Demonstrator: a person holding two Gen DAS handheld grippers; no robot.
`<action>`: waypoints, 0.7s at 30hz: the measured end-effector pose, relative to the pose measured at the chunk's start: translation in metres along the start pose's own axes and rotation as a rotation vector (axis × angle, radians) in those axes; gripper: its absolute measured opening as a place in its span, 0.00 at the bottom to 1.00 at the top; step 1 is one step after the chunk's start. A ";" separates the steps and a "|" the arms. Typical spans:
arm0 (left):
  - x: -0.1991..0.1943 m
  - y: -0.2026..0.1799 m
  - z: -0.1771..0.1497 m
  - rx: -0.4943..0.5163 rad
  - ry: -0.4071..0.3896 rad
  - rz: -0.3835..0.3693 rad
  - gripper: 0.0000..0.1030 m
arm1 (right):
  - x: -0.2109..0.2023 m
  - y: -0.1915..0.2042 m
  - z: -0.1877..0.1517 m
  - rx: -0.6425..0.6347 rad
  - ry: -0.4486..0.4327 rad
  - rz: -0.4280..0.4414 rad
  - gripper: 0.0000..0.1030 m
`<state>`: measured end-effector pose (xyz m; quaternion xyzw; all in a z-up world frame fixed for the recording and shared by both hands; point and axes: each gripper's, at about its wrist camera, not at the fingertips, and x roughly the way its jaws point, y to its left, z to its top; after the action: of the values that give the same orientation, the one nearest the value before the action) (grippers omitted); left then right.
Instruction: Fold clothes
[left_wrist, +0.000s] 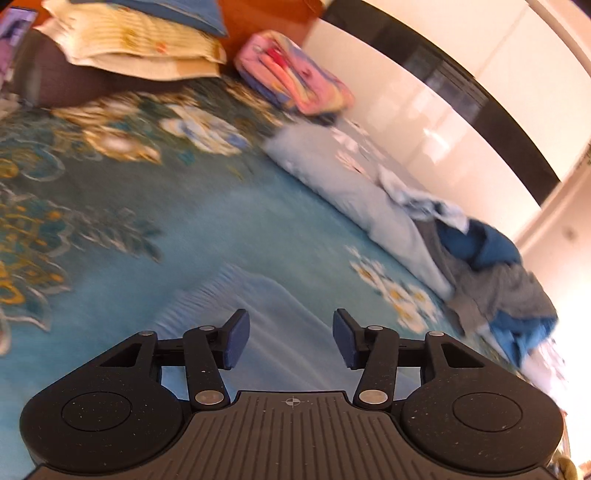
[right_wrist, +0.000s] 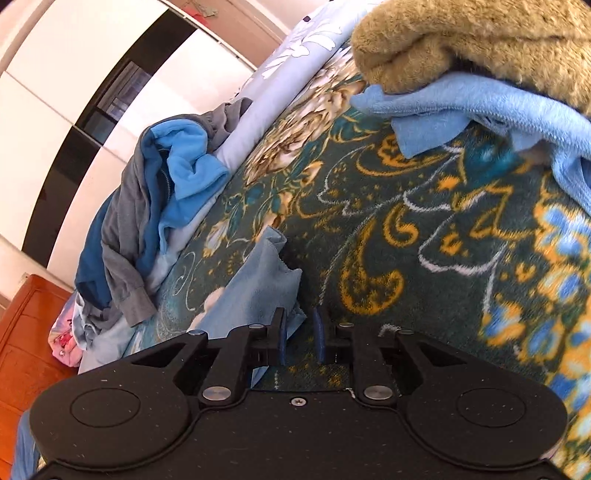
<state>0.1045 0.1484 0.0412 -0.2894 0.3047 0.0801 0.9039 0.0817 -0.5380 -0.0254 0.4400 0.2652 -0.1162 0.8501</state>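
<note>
Lying on the patterned bedspread (right_wrist: 406, 229) that serves as the landmark here, the small light-blue cloth (right_wrist: 258, 291) is the piece the coming move most likely turns on. Starting on the left: the left gripper (left_wrist: 291, 341) hovers above a plain teal stretch of that bedspread with its jaws standing moderately apart and nothing between them; the view is blurred, and the only clothes it shows are the heap of blue and grey garments (left_wrist: 491, 273) at the bedspread's far right edge, well apart from its fingertips. Moving right: the right gripper (right_wrist: 300, 341) sits low over the bedspread with its jaws narrow, a slim gap showing between the pads. The light-blue cloth lies just up and to the left of that gap, its long axis running away from the gripper toward the upper left, and its near corner reaches the left finger; whether any fabric is actually pinched I cannot tell. The right hand is plainly the nearer one. Further right, a tan fleece (right_wrist: 480, 40) rests on a blue towel (right_wrist: 498, 107), away from both grippers.
</note>
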 end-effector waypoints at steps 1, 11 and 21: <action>-0.003 0.006 0.002 -0.007 -0.011 0.028 0.45 | 0.001 0.000 -0.001 0.007 -0.005 0.003 0.18; -0.005 0.039 -0.003 -0.120 0.020 0.085 0.61 | 0.018 0.012 -0.007 0.073 -0.038 0.014 0.07; 0.006 0.044 -0.013 -0.178 -0.007 0.146 0.29 | 0.005 0.022 -0.001 0.007 -0.102 0.008 0.04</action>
<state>0.0883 0.1771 0.0084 -0.3451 0.3135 0.1736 0.8675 0.0952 -0.5240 -0.0132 0.4376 0.2192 -0.1363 0.8613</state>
